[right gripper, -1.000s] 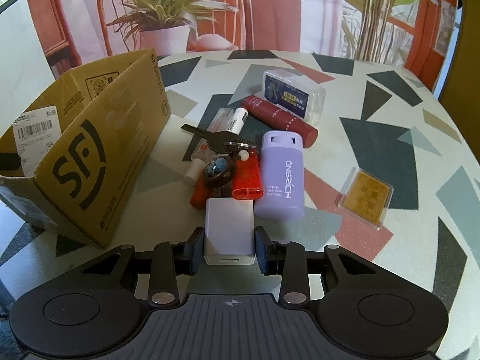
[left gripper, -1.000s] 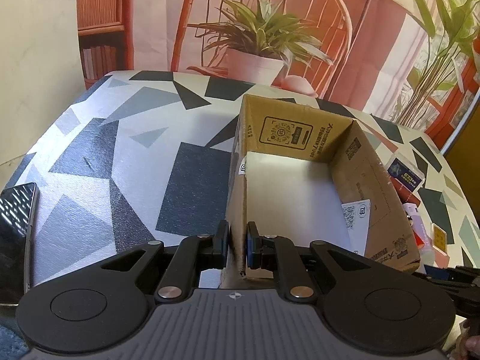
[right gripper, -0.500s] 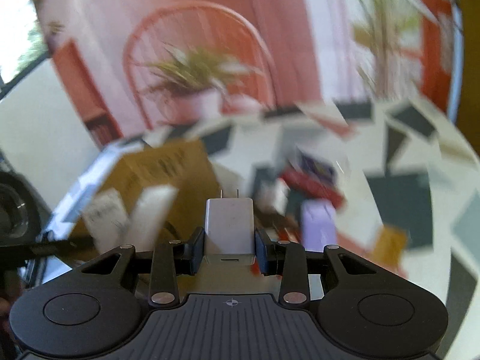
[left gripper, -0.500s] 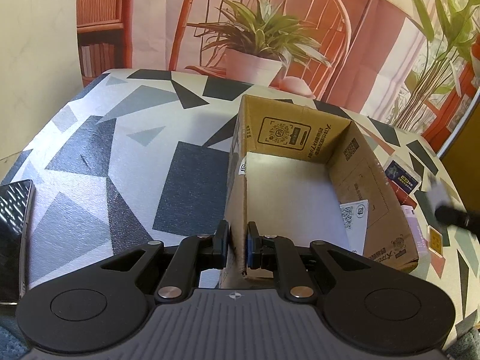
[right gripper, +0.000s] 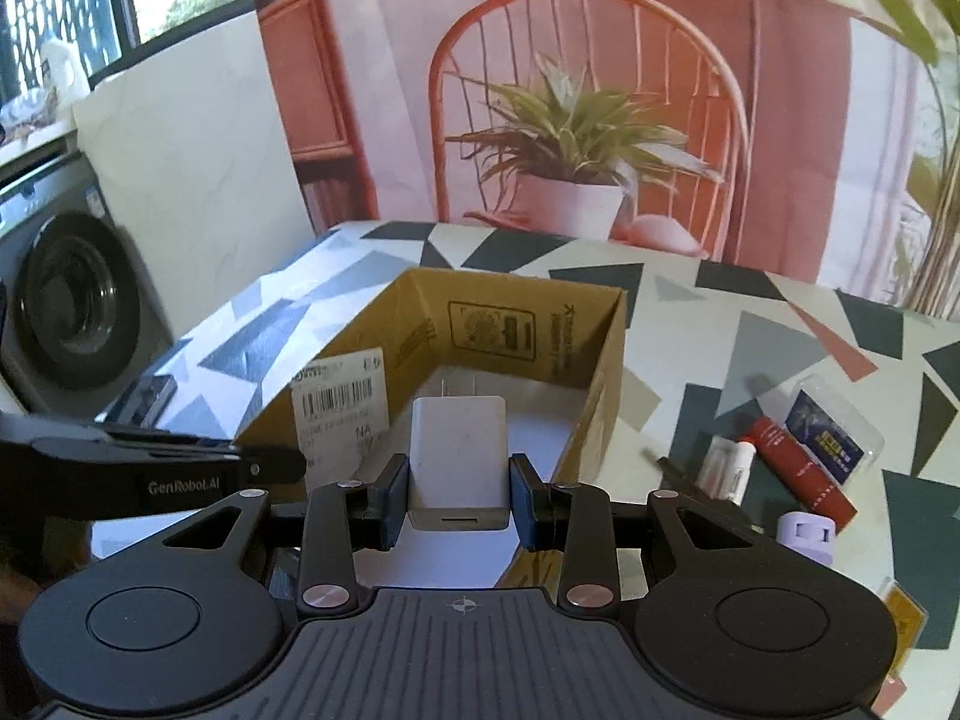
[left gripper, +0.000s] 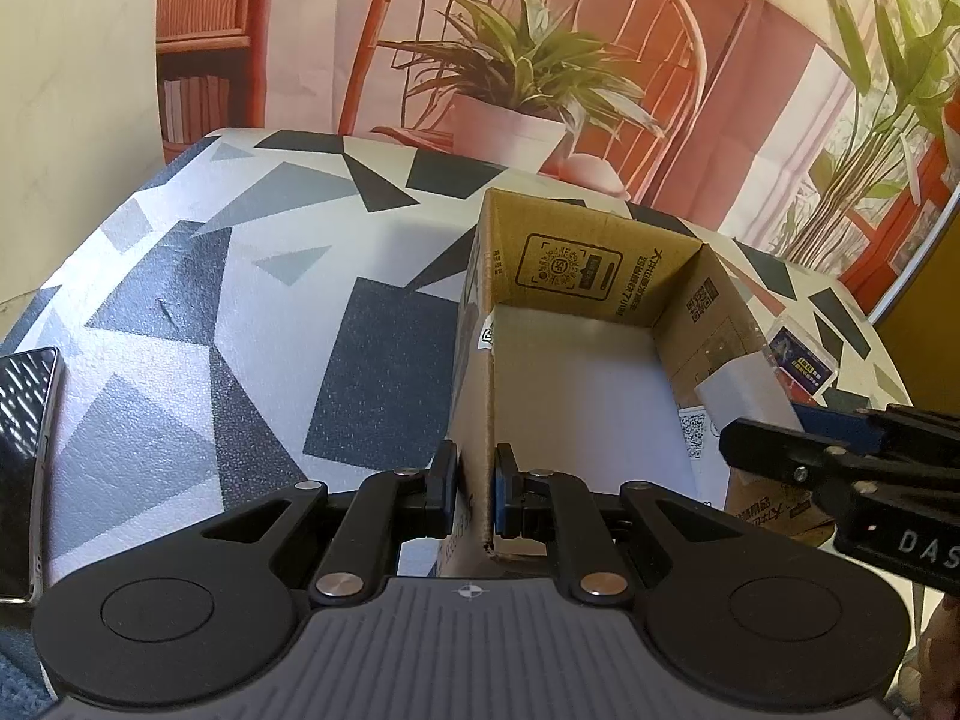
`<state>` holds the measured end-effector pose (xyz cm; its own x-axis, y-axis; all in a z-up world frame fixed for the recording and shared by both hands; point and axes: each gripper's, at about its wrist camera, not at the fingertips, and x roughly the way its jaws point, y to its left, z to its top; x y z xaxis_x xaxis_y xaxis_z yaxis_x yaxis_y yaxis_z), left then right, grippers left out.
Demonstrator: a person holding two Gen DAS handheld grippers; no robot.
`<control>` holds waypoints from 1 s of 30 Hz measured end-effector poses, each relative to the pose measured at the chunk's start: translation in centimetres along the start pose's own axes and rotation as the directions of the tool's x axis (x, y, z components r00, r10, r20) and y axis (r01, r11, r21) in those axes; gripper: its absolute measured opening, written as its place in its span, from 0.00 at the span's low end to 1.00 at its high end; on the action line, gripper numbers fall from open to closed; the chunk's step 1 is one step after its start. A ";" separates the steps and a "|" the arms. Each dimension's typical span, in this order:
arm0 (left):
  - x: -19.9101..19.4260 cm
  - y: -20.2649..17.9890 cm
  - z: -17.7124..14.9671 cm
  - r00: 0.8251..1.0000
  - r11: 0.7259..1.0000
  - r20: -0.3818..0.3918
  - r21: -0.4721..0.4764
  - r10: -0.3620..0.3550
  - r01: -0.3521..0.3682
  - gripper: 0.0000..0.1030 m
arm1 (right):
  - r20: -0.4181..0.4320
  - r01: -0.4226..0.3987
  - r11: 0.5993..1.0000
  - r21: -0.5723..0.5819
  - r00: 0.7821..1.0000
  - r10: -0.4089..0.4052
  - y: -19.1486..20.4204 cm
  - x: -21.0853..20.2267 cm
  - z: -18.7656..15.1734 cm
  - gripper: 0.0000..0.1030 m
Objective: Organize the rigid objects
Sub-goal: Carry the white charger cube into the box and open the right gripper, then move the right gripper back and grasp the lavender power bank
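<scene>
1. Two grippers worked around one landmark, the cardboard box (right gripper: pixel 600 384), which stood open-topped on the table (left gripper: pixel 240 312). The table was the biggest thing in view: a flat top printed with grey, black and white triangles, with a slightly grainy look.
2. The box was plain brown corrugated card with stiff thin walls, a printed code on its far inner wall, a barcode label on one side and a pale bare floor. Nothing could be seen lying inside it.
3. At the box's near wall, the left gripper (left gripper: pixel 474 492) was clamped narrowly on the rim, one finger inside and one outside, steadying the box.
4. Above the box's open mouth, the right gripper (right gripper: pixel 459 495) held the white charger (right gripper: pixel 459 459) by its flat sides, with its metal prongs pointing away towards the far wall. The charger was a smooth, hard plastic block with rounded corners.
5. The step in hand looked like carrying the charger to the box. The next move probably called for lowering it clear of the walls and opening the jaws over the floor, so that it dropped short and flat.
6. Right of the box, still on the table, lay smaller hard things: a clear plastic case (right gripper: pixel 834 438), a red tube (right gripper: pixel 801 471), a white tube (right gripper: pixel 729 468) and a lilac container (right gripper: pixel 807 534).
</scene>
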<state>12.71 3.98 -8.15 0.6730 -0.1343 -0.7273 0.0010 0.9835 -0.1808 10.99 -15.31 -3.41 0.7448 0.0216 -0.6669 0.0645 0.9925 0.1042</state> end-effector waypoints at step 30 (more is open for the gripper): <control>0.0 -0.3 -0.2 1.000 1.000 0.006 0.021 0.014 -0.014 0.13 | 0.144 0.152 0.982 0.114 0.975 -0.168 -5.4 -4.2 -2.9 0.51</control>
<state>12.55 3.71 -8.18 0.6774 -0.1200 -0.7258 0.0071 0.9876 -0.1567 5.56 -20.40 -3.35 0.8112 -0.1626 -0.5617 0.2522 0.9639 0.0852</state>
